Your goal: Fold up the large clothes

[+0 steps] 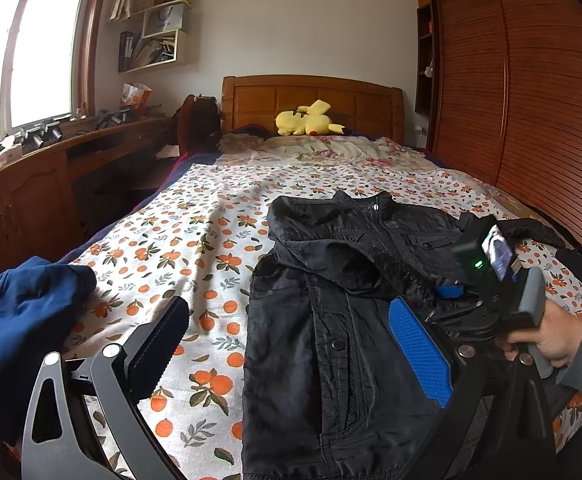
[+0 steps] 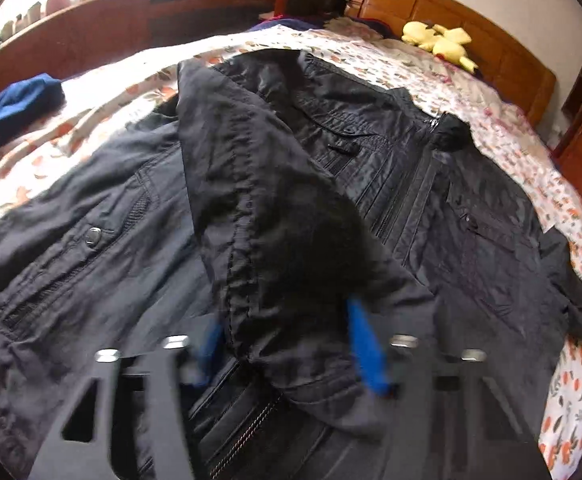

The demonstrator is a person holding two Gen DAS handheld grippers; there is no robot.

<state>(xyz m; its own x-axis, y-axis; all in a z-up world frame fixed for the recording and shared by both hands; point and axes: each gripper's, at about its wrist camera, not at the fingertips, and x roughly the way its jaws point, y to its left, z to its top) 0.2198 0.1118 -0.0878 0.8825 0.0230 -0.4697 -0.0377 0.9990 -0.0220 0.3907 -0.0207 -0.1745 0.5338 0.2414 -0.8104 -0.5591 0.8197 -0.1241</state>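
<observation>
A black jacket lies front up on the orange-print bedsheet, one sleeve folded across its chest. The right gripper straddles that sleeve's cuff, jaws parted; whether they grip cannot be told. The left gripper hovers wide open, holding nothing, beside a blue garment. No writing is legible.

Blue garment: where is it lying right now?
The blue garment is bunched at the left edge of the bed, left of the black jacket and apart from it, by the left gripper.
</observation>
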